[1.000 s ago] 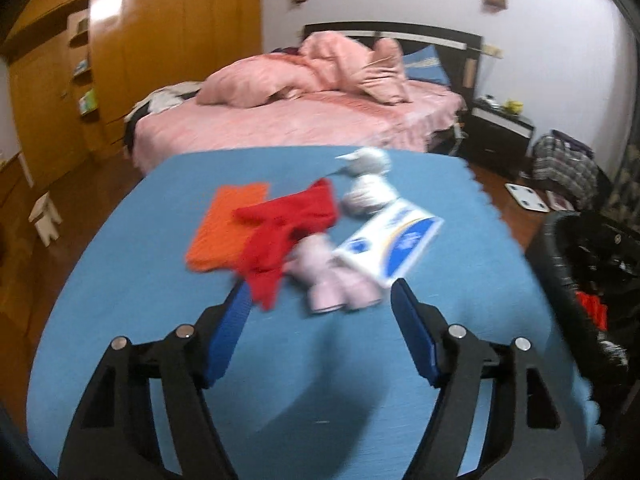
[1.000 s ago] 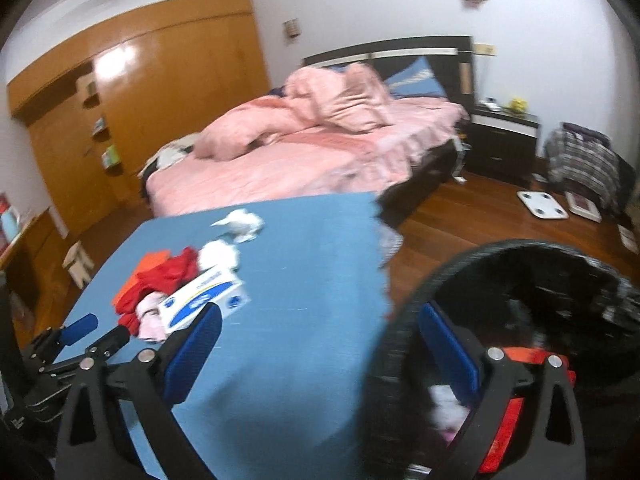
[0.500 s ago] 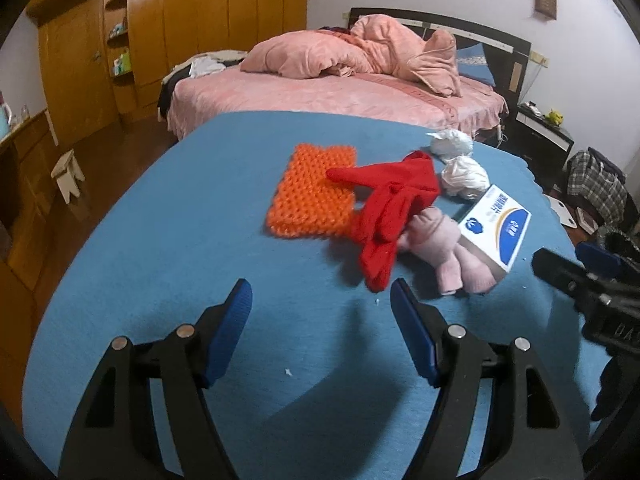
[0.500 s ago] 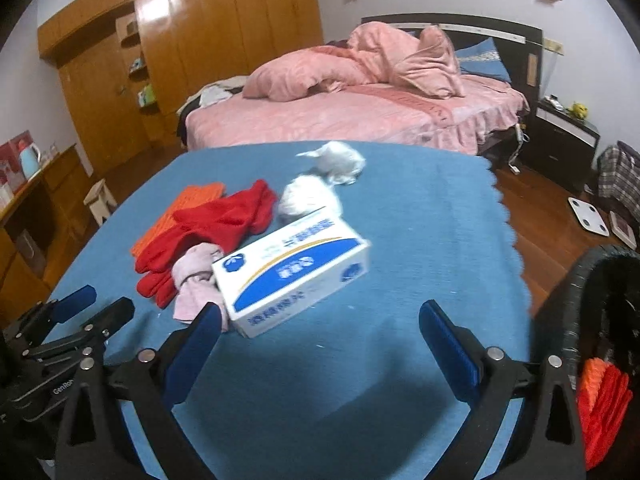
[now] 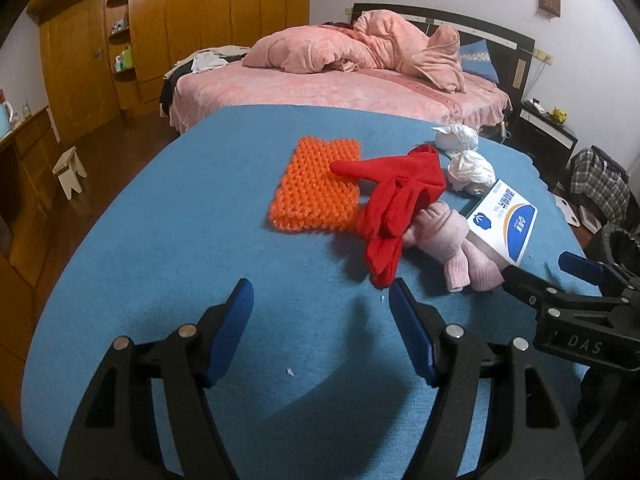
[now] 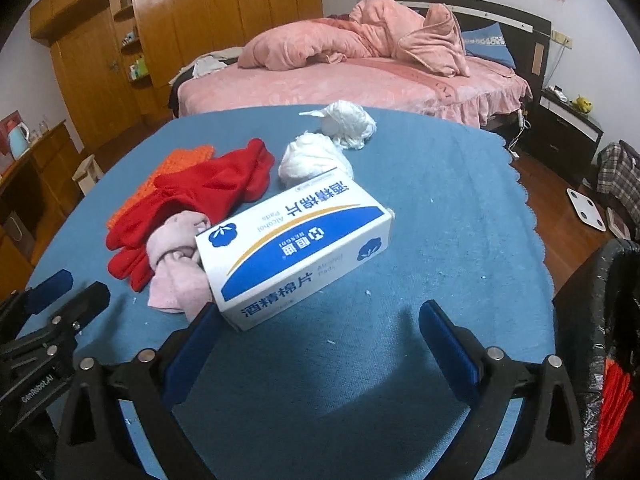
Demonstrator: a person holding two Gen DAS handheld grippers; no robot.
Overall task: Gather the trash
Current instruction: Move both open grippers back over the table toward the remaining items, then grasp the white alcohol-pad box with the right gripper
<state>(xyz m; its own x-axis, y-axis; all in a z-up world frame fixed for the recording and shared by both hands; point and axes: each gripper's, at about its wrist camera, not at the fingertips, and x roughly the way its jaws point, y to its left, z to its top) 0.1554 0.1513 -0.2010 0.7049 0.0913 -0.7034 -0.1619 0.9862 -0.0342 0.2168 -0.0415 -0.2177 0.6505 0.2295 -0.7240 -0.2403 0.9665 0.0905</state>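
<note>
On the blue table (image 5: 200, 240) lie a white-and-blue alcohol pads box (image 6: 296, 248), two white crumpled tissue wads (image 6: 312, 158) (image 6: 350, 120), red gloves (image 6: 208, 188), pink socks (image 6: 176, 264) and an orange knitted pad (image 5: 316, 186). My right gripper (image 6: 320, 316) is open and empty, its tips just short of the box's near end. My left gripper (image 5: 320, 296) is open and empty over bare table, just before the red gloves (image 5: 400, 204). The box (image 5: 502, 220) and the right gripper (image 5: 536, 276) show at the right of the left wrist view.
A black trash bin (image 6: 612, 320) with a red item inside stands past the table's right edge. A pink bed (image 5: 340, 88) lies beyond the table, wooden wardrobes (image 5: 180, 32) at the left, a nightstand (image 6: 568, 124) and a floor scale (image 6: 588, 210) at the right.
My right gripper has swung from the bin back over the table and come close to the box. My left gripper has drawn back left, and the items look farther off.
</note>
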